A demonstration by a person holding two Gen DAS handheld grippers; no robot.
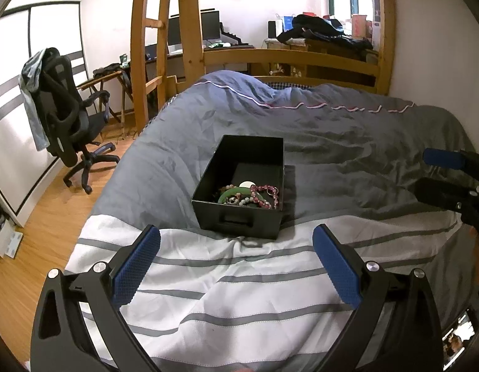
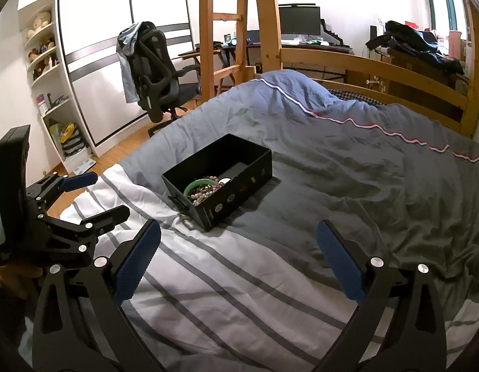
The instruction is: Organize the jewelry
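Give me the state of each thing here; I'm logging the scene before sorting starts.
Left hand-held gripper: open, empty.
Right hand-held gripper: open, empty.
Black rectangular plastic box: lidless, upright on the bed.
Green jade bangle: lying in the box.
Pink beaded bracelet: in the box, piled with other jewelry.
Grey quilt: rumpled.

Office chair (image 1: 65, 114) (jacket-draped) beside wooden bunk ladder (image 1: 152, 46) — monitor (image 2: 299, 20) behind.
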